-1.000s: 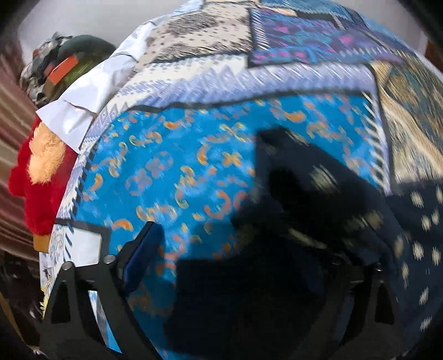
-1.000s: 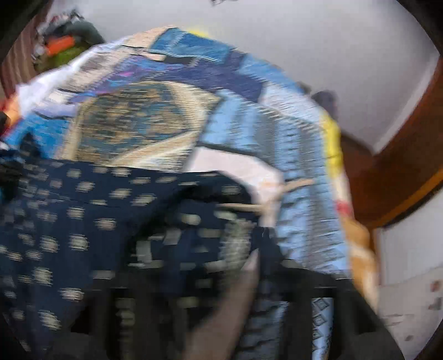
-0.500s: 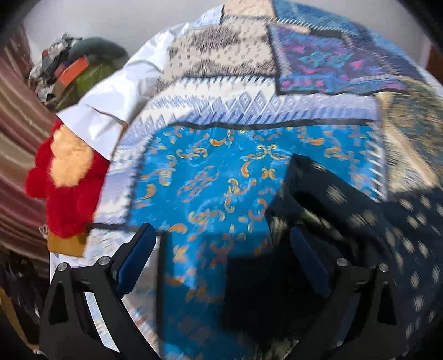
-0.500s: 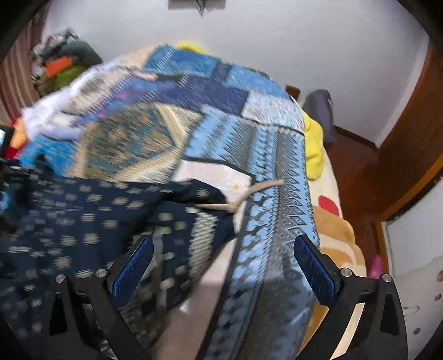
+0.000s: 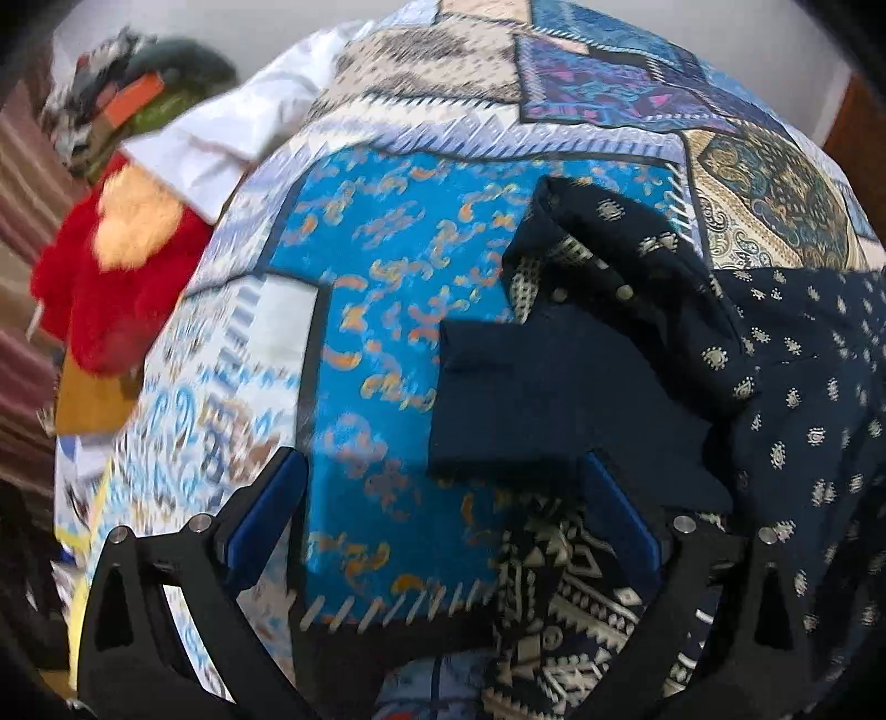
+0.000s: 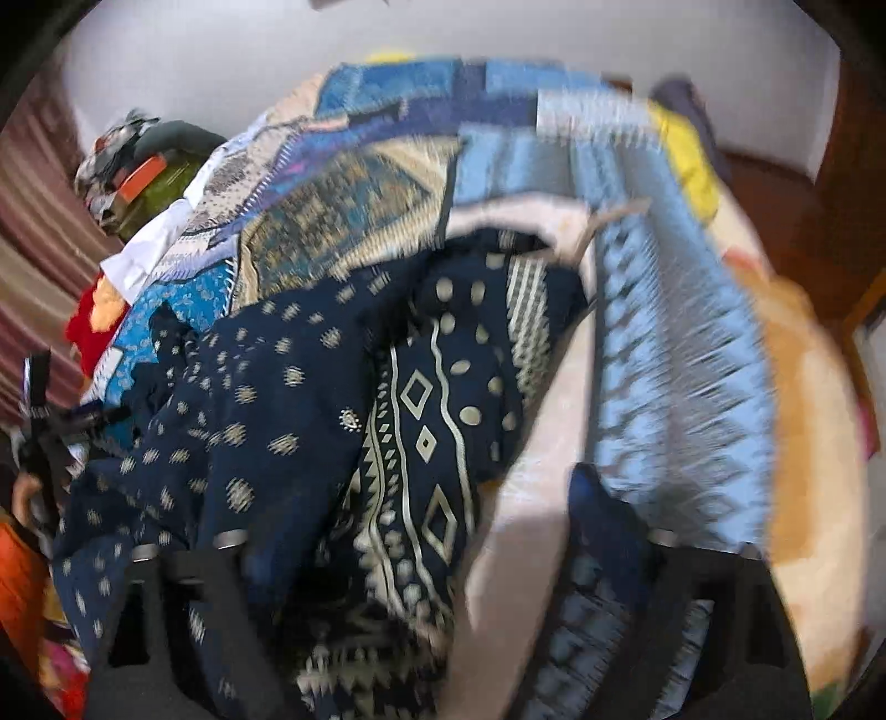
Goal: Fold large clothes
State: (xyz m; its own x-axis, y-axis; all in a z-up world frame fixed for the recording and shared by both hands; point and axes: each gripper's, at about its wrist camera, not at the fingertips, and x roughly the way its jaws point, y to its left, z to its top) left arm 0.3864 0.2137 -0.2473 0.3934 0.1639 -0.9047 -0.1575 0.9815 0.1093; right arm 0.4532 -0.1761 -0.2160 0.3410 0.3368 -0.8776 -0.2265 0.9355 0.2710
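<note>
- While the dark blue garment lies bunched on the bed, both grippers hover over it, angled steeply down.
- Right gripper: jaws have just been closing, now part-open; patterned hem band sits between the fingers, but blur hides whether the pads press on cloth, so grip unconfirmed.
- Left gripper: jaws stand wide, holding nothing; its fingers straddle the garment's near left edge, left pad over bare quilt, right pad at the cloth.
- Step in hand, my read: get hold of an edge or corner to spread the thing flat before any fold.
- Do it well: pinch a single layer at the hem, not the whole bunch; take matching corners with both grippers, lift, pull apart level, lay down smooth.
- Risk: catching the quilt with the cloth.
- Beyond the fingers: patchwork quilt covers the bed, blue and beige panels.
- Further left: red plush toy, white sheet, pile of clothes by the wall.
- Far right: wooden floor, white wall.
</note>
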